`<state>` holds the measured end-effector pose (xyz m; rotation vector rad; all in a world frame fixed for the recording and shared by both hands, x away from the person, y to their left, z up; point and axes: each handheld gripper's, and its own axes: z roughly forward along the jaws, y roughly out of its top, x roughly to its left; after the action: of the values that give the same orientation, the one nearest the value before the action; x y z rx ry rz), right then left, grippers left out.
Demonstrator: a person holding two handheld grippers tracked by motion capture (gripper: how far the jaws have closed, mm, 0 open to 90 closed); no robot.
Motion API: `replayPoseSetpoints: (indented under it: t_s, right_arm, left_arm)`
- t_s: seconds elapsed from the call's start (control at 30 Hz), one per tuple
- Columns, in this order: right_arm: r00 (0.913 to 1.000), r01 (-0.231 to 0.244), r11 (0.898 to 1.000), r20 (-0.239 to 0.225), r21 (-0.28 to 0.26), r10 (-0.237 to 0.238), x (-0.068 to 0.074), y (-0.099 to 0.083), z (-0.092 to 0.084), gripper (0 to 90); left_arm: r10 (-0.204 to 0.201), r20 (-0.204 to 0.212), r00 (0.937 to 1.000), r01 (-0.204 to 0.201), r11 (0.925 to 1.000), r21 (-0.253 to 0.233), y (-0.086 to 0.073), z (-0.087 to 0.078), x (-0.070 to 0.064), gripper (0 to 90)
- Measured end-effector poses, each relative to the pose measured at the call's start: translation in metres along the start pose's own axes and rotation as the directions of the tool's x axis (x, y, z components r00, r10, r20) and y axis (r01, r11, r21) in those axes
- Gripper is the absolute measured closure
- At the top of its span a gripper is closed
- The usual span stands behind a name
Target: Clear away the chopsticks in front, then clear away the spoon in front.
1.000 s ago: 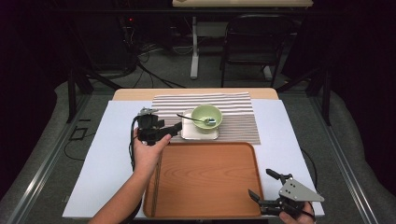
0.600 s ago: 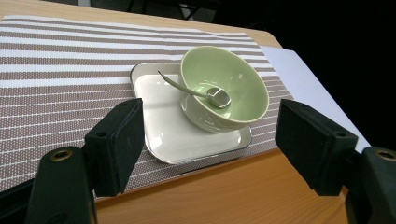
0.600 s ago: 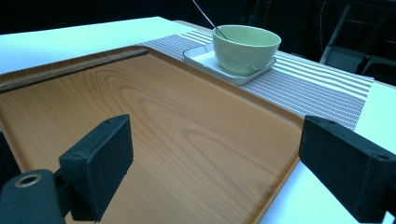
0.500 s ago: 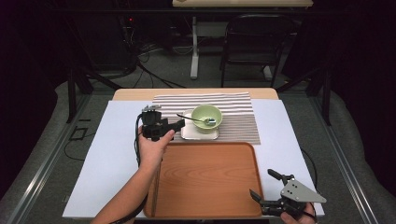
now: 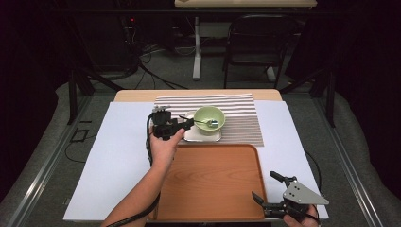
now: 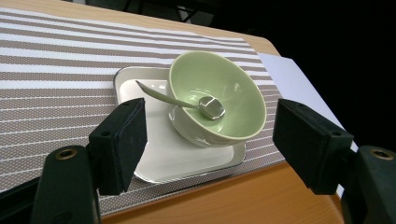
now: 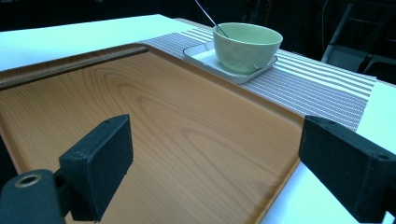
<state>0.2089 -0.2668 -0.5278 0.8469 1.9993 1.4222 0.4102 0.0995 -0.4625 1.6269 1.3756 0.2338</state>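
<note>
My left fingers [image 5: 189,124] stand wide and empty just short of the green bowl [image 5: 209,118]

Ahead of my left fingers [image 6: 205,140], between their two black pads, the bowl [image 6: 219,100] sits on a small white square plate [image 6: 159,154], glossy and round-walled; a metal spoon [image 6: 205,105] lies in it, its thin handle slanting out over the rim toward the pad at the left of that view. Plate and bowl rest on a woven striped mat [image 6: 51,70], ribbed brown and white. Nearer me than those fingers is the smooth wooden tray [image 5: 213,182], rimmed, its grain plain to see, on the white-covered counter [image 5: 113,156]. My right fingers [image 5: 267,189] stand wide too, empty, over the tray's [image 7: 177,135] near corner; bowl [image 7: 246,45] and plate lie well beyond them, past the tray's far rim
</note>
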Motion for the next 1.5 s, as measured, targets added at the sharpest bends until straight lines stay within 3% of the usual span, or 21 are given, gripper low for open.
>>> replayPoseSetpoints:
  t_s: [0.2, 0.47, 0.73, 0.93, 1.17, 1.5]
  right_arm:
    - [0.9999, -0.016, 1.000, 0.003, -0.012, 0.016, -0.002, 0.001, -0.002, 9.9]
    - [1.0000, -0.006, 1.000, -0.004, -0.011, 0.006, -0.001, 0.001, -0.001, 9.9]
    - [1.0000, -0.004, 1.000, -0.007, -0.017, 0.004, -0.002, 0.002, -0.001, 9.9]
    - [0.9999, -0.004, 1.000, -0.014, -0.015, 0.004, -0.001, 0.002, 0.000, 9.9]
    - [0.9999, -0.004, 1.000, -0.013, -0.018, 0.004, -0.002, 0.002, 0.000, 9.9]
    - [0.9998, -0.013, 1.000, -0.017, -0.021, 0.012, -0.002, 0.002, 0.000, 9.9]
  left_arm:
    - [-0.014, -0.011, 0.9999, 0.014, 0.9999, 0.003, -0.001, 0.017, -0.004, 26.1]
    - [-0.070, -0.049, 0.9964, 0.070, 0.9975, 0.008, -0.001, 0.032, 0.002, 29.0]
    - [-0.074, -0.062, 0.9953, 0.076, 0.9969, 0.023, -0.008, 0.038, 0.002, 30.7]
    - [-0.107, -0.073, 0.9916, 0.109, 0.9933, 0.036, -0.013, 0.044, 0.008, 31.8]
    - [-0.158, -0.094, 0.9829, 0.163, 0.9855, 0.047, -0.011, 0.059, 0.019, 31.8]
    - [-0.141, -0.127, 0.9818, 0.148, 0.9879, 0.048, -0.001, 0.081, 0.015, 34.4]
